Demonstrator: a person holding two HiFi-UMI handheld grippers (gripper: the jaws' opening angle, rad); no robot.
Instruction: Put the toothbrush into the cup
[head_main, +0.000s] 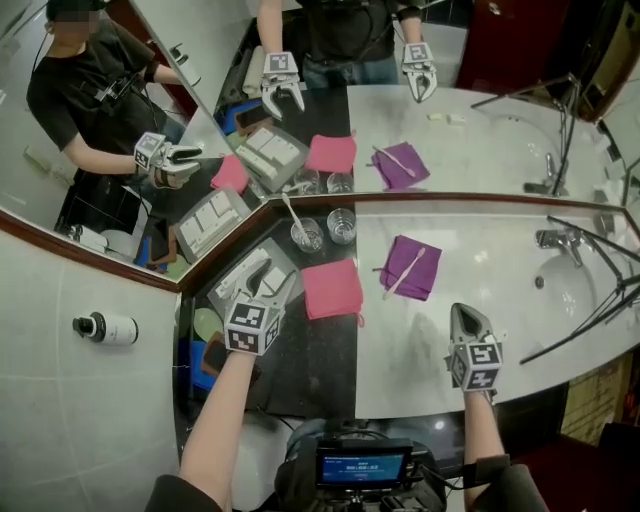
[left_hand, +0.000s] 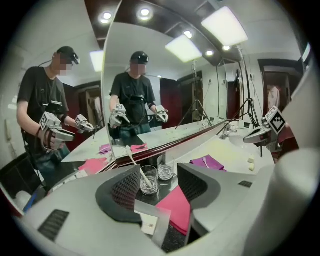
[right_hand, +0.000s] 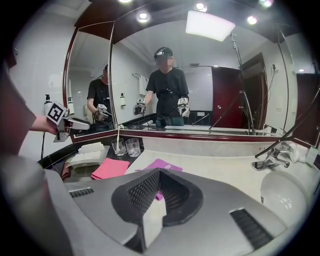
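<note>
Two glass cups stand side by side by the mirror. A white toothbrush (head_main: 293, 213) leans inside the left cup (head_main: 307, 237); the right cup (head_main: 341, 226) holds nothing. A second white toothbrush (head_main: 405, 272) lies on a purple cloth (head_main: 420, 262). My left gripper (head_main: 265, 280) hovers over the dark counter, short of the cups, open with nothing between its jaws. In the left gripper view the cup with the toothbrush (left_hand: 148, 181) shows beyond the left gripper (left_hand: 160, 177). My right gripper (head_main: 462, 312) is shut and empty above the marble, nearer than the purple cloth (right_hand: 165, 165).
A folded pink cloth (head_main: 332, 288) lies on the dark counter. A tray of white packets (head_main: 228, 268) sits at the left corner. At the right are a sink (head_main: 575, 290) and faucet (head_main: 553, 239), with tripod legs (head_main: 590, 315) across them. A wall bottle (head_main: 105, 328) hangs left.
</note>
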